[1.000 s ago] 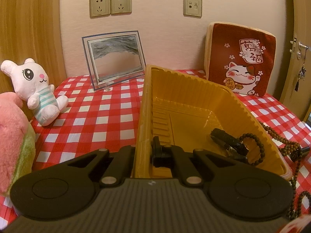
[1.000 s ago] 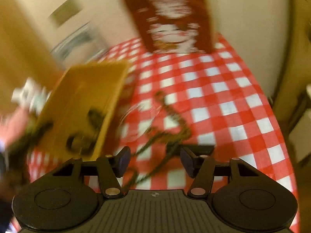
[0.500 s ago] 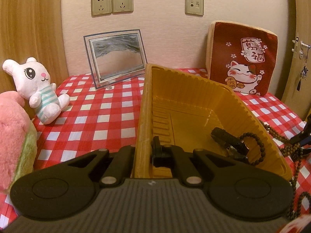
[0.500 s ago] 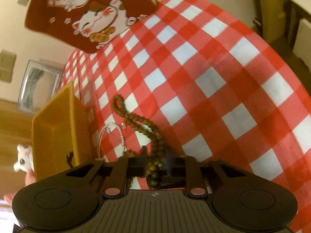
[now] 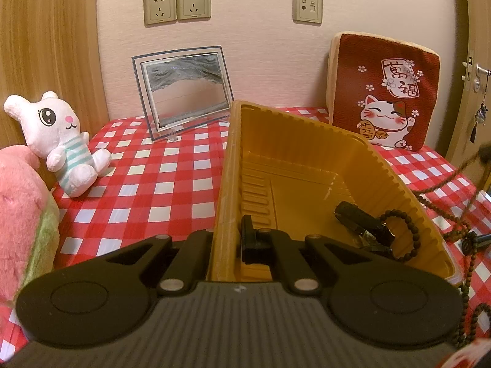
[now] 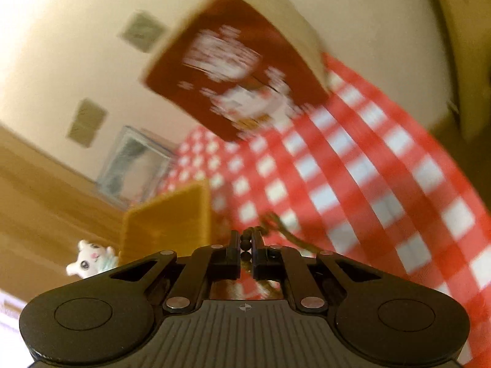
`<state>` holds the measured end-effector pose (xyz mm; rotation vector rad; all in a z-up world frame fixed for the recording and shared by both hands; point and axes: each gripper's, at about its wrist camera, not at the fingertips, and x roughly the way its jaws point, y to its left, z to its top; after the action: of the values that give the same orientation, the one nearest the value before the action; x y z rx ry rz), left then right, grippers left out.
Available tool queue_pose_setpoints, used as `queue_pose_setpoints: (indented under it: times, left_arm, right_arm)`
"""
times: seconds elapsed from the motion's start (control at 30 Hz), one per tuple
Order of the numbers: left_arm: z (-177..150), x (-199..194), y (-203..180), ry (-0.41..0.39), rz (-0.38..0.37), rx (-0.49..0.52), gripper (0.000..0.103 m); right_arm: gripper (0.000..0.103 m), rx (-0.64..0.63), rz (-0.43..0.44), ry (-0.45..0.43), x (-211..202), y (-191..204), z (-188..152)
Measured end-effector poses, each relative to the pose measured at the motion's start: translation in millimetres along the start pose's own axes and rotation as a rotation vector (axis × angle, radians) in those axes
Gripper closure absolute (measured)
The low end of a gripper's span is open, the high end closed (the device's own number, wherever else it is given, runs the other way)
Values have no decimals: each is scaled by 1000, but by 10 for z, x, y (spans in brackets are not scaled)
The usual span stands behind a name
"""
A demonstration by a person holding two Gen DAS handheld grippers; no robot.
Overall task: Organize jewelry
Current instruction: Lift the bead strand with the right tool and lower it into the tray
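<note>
The cat cushion [image 6: 242, 70] looked blurry. The bead necklace [image 5: 442, 190] ran off the picture's edge.

A yellow ribbed plastic tray [image 5: 310, 159] sits tilted on the red-checked cloth, its near left wall pinched between the closed jaws of the left gripper [image 5: 228, 242]. In its near right corner lie a dark beaded bracelet [image 5: 405, 233] and a black band-like piece [image 5: 356, 219], touching each other. Just right of the tray, a long brown bead necklace [image 5: 442, 211] trails across the cloth and rises toward the right edge; the right gripper [image 6: 245, 243] is closing, its pads pressing a few of its beads.
</note>
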<state>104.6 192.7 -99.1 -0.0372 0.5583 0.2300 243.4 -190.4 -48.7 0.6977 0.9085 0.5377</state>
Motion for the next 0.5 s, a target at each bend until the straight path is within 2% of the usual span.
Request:
queue_pose_setpoints:
  times: [0.2, 0.5]
  left_arm:
    - [9, 4, 3, -5, -1, 2, 100]
    - [9, -4, -1, -11, -5, -1, 100]
  right_arm:
    - [97, -179, 28, -90, -349, 601, 141]
    - [97, -341, 70, -186, -896, 1272, 294]
